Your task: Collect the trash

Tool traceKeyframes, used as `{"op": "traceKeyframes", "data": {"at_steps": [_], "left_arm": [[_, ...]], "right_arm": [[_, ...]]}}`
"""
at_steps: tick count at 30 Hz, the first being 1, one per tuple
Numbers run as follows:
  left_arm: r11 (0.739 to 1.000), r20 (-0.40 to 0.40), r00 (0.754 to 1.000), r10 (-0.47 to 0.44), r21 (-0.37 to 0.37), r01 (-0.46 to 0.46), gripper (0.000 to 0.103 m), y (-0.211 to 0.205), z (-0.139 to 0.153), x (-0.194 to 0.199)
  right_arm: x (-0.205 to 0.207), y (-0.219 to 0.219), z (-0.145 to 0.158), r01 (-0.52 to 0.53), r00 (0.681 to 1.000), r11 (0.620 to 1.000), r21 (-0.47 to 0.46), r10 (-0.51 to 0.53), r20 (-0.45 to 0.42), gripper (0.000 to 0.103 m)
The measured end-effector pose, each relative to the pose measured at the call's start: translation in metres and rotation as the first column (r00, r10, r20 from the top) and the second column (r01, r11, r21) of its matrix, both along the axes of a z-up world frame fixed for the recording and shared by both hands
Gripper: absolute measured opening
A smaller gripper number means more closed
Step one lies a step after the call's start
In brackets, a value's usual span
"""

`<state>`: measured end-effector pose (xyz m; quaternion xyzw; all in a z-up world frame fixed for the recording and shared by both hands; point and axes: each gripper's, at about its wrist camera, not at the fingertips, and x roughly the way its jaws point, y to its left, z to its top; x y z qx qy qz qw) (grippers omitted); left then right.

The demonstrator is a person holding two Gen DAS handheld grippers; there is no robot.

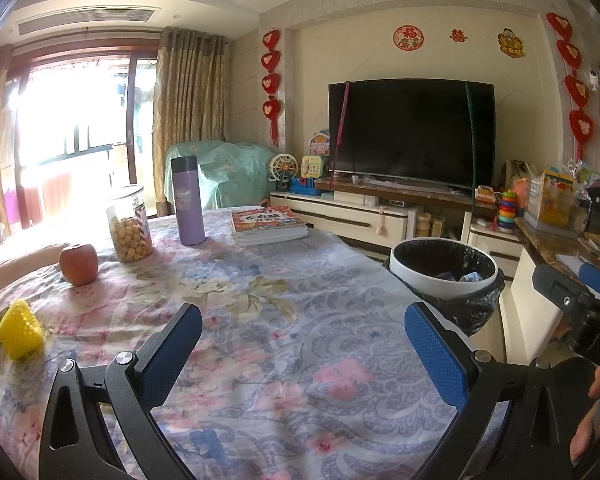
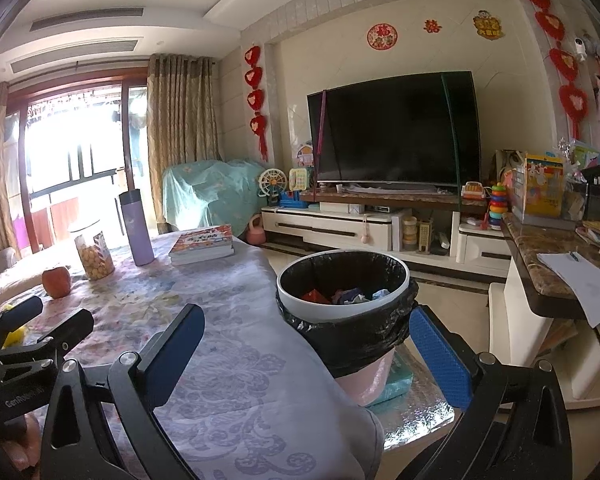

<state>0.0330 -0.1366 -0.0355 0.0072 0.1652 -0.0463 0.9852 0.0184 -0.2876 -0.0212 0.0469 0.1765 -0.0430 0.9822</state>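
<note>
Lining the white bin (image 2: 342, 308), a black bag holds crumpled scraps; both tools (image 1: 304, 344) (image 2: 306, 354) gape empty.

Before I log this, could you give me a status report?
Left gripper and right gripper open, empty. Trash bin part-filled beside table. Nothing blocking.

Left gripper (image 1: 303, 354) is pointing forward and level, its blue-padded fingers (image 1: 171, 354) spread wide with nothing between them. Right gripper (image 2: 306, 356) is posing likewise, jaws wide apart and empty. The two are being held side by side, each showing at the edge of the other's view. Fingertips of the person's hand (image 1: 598, 412) are showing behind the left gripper.
</note>
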Motion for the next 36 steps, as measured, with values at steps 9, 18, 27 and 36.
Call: {"op": "traceKeyframes", "data": {"at_steps": [9,18,27,36], "left_arm": [[1.0,-0.001,1.0,0.0,0.002,0.0,0.102,0.0002,-0.0004,0.0009],[1.0,-0.004,1.0,-0.002,0.002,0.002,0.102,0.0003,-0.0016,0.0013],[1.0,-0.01,1.0,-0.003,0.002,0.003,0.102,0.0012,-0.0028,0.0026],[1.0,-0.014,1.0,-0.009,0.002,0.009,0.102,0.002,-0.003,0.0037]], "right_arm": [[-0.0015,0.0008,0.003,-0.004,1.0,1.0,0.005,0.004,0.005,0.103],[-0.0008,0.0025,0.0019,-0.008,1.0,1.0,0.005,0.008,0.002,0.103],[-0.0006,0.0057,0.0016,-0.013,1.0,1.0,0.01,0.013,0.005,0.103],[-0.0016,0.0064,0.0016,-0.02,1.0,1.0,0.016,0.02,0.012,0.103]]}}
